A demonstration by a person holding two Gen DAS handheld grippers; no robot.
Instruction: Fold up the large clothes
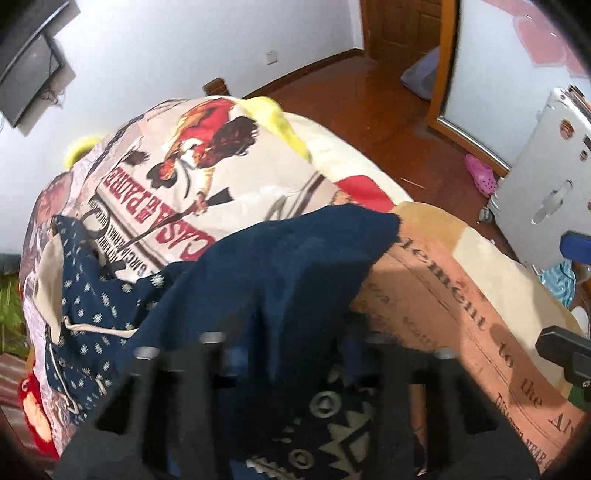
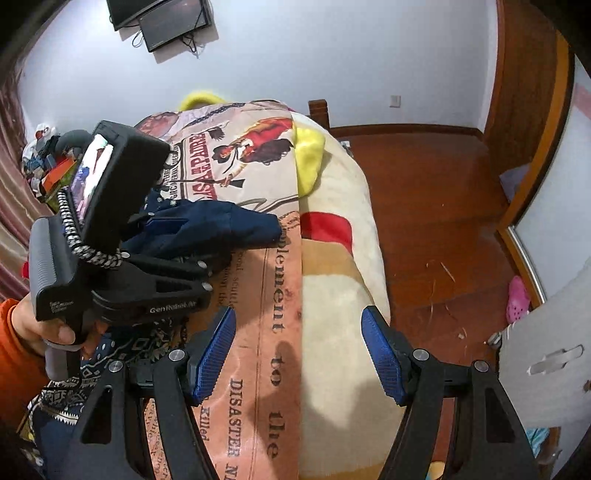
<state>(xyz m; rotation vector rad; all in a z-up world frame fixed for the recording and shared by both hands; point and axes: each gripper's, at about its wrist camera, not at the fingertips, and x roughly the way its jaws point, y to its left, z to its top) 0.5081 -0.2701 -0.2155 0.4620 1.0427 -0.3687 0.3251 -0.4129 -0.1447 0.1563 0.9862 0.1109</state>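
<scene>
The navy garment (image 1: 258, 280) lay bunched across the bed (image 2: 343, 258), on top of the printed quilt (image 1: 177, 155), with its patterned hem trailing back toward the person. The left tongs (image 2: 207, 275) were closed on a fold of that garment; in the left wrist view the cloth filled the gap between the fingers and hid their tips, and motion blur smeared the edges. The right tongs (image 2: 299, 350) stood wide apart and held nothing, hovering over the quilt's pink lettered band near the bed's edge. The chief risk, as I judged it, was that only one tongs had hold: lifting or dragging the cloth from a single point would likely let the loose part bunch further or twist, so the fold would come out crooked. A second risk was the thick, soft quilt beneath; if the right tongs closed low, they might pinch quilt along with cloth and pull the bedding up. The garment sat near the bed's side too, so a long sweep could carry a corner over the edge toward the floor (image 2: 436, 206). Counted: one navy garment, one quilt, one bed, two tongs, one hand (image 2: 44, 328) in view gripping the left handle, two dark screens (image 2: 159, 18) on the wall, one pink shoe (image 2: 519, 299) on the floor.
</scene>
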